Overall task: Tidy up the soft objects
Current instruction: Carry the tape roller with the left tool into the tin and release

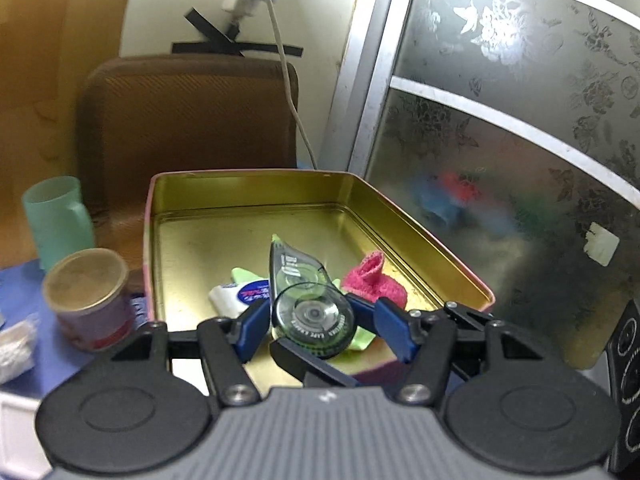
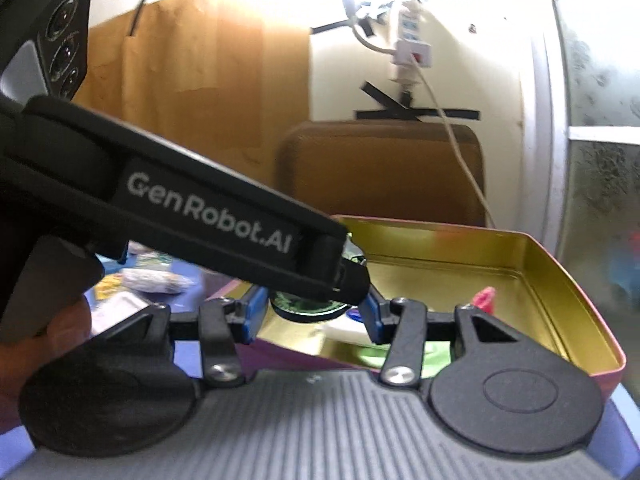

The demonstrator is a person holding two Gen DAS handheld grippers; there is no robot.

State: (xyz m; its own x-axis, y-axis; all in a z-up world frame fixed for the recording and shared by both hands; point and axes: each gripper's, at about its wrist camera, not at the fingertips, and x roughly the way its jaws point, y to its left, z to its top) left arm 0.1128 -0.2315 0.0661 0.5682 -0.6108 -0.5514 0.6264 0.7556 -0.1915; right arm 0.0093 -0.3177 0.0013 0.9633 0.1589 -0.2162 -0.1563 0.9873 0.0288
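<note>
Both grippers met at a correction tape dispenser above an open gold tin.

In the left wrist view, the left gripper (image 1: 314, 320) had its blue pads against the sides of the round green correction tape dispenser (image 1: 308, 300) at lower centre; behind it the tin (image 1: 256, 200) held a pink knitted piece (image 1: 374, 278), a white tube (image 1: 236, 294) and a green cloth (image 1: 360, 338), with a paper cup (image 1: 86, 292) at the left. In the right wrist view, the right gripper (image 2: 314, 312) stood half-wide around the same dispenser (image 2: 308, 306), contact unclear, while the left gripper (image 2: 344, 276) reached in from the upper left.
</note>
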